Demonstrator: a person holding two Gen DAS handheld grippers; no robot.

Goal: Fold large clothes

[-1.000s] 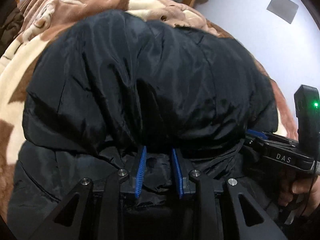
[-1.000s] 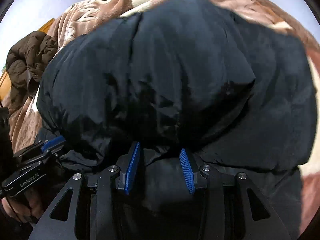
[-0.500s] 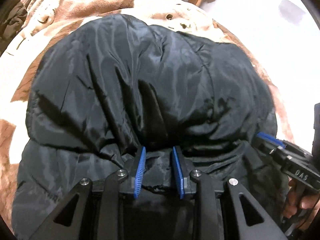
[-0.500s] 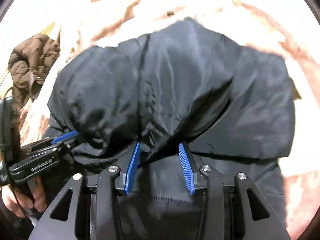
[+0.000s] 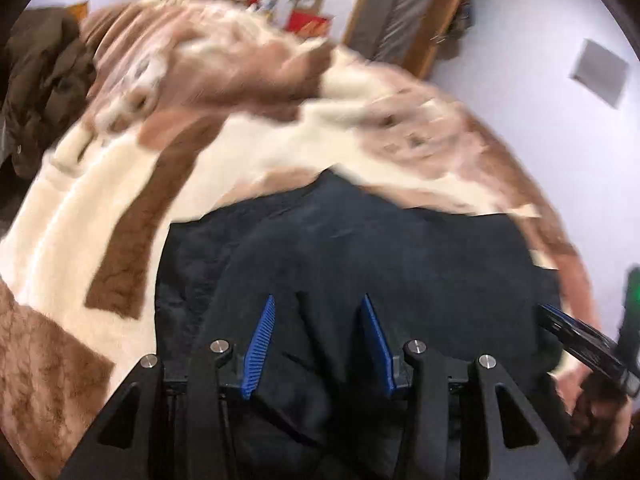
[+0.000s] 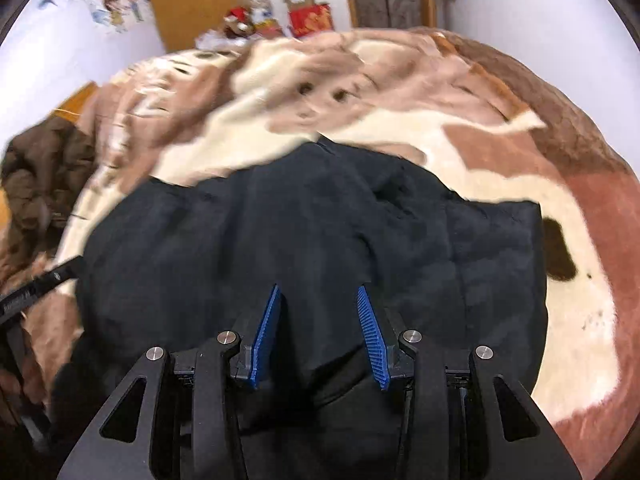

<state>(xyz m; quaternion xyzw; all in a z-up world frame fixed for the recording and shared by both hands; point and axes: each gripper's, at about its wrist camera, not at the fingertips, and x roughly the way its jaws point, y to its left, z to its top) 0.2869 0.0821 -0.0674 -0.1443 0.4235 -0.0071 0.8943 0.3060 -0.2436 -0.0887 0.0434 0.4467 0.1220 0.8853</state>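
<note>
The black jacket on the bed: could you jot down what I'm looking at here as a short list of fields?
garment: black jacket, puffy, lying on the blanket
surface: brown and cream blanket over a bed
left gripper: jaws opening, jacket fabric under them, pads not pressing it
right gripper: jaws apart above the jacket
other clothing: brown coat heaped at the bed's left edge
picture quality: blurred

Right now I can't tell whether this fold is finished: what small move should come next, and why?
Probably lift both tongs clear and check the fold. The black coat lies doubled on the brown-and-cream blanket. The left tongs are opening, with cloth between the pads but seemingly not pinched; the right tongs stand apart over the cloth. The picture is blurred, so any grip is uncertain.
</note>
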